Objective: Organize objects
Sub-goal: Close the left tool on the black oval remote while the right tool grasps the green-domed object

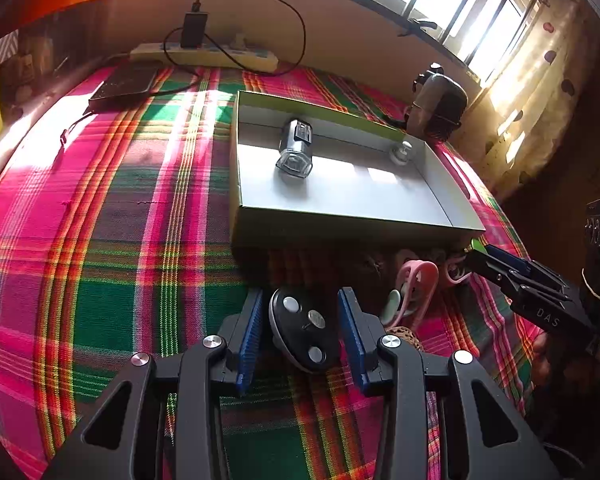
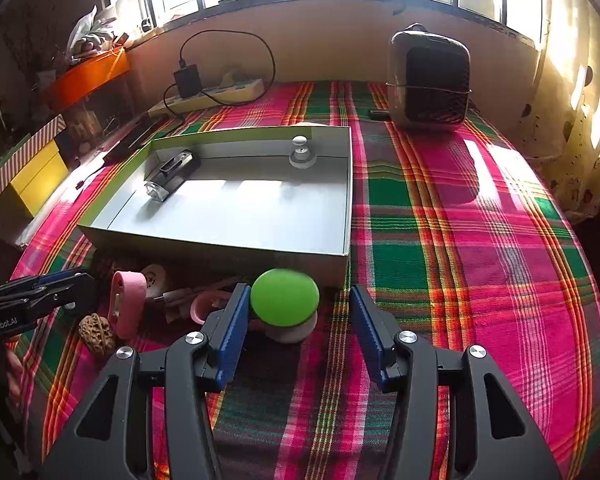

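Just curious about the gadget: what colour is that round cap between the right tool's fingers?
Bright green cap, clearest in the right wrist view.

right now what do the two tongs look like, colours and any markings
Both tongs, left and right, are black plastic linkage frames with round silver pivot bolts and ribbed blue finger pads. White lettering shows on the sides: "GenRobot.AI" on the left, "DAS" on the right.
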{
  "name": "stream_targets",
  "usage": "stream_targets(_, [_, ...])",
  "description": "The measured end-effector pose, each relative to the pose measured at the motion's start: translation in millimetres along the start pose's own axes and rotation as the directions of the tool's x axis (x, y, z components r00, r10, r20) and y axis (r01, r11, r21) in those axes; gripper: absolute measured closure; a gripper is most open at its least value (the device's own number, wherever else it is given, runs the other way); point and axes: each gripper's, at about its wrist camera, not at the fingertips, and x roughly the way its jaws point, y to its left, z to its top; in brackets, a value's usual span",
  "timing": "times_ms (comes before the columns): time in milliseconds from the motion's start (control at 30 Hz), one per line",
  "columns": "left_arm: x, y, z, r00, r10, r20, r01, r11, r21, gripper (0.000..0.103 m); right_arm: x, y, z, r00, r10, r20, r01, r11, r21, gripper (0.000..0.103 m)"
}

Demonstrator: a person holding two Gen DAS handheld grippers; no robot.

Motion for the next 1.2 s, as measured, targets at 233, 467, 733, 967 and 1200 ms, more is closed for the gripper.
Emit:
stream_targets(233, [0, -1, 0, 1.000, 0.009, 0.000, -0.009, 1.000, 0.004, 0.067, -9, -12, -1, 0.999, -0.040, 0.014, 0.040, 0.999, 0.027, 0.052])
stream_targets(467, [1, -2, 1, 1.000, 0.010, 0.001, -0.010, 1.000, 0.004, 0.067, -5, -16, -2, 0.998, -0.059, -0.007, 0.059, 0.998, 0.023, 0.052])
stream_targets(733, [1, -2, 1, 1.000, 0.010, 0.001, -0.010, 1.000, 0.005, 0.067, 7, -21, -3, 1.000, -0.010, -0.029, 0.012, 0.998, 0.063, 0.052])
stream_targets(967, [1, -2, 0, 1.000, 0.012, 0.003, -0.012, 1.000, 0.006, 0.067, 12, -19, 0, 0.999, 0.008, -0.039, -0.006, 0.998, 0.061, 0.052])
stream_targets(1200, [1, -3, 0, 0.999, 0.039, 0.005, -0.039, 0.999, 0.021, 0.067, 13, -16, 1, 0.999, 0.010, -0.039, -0.008, 0.999, 0.052, 0.059])
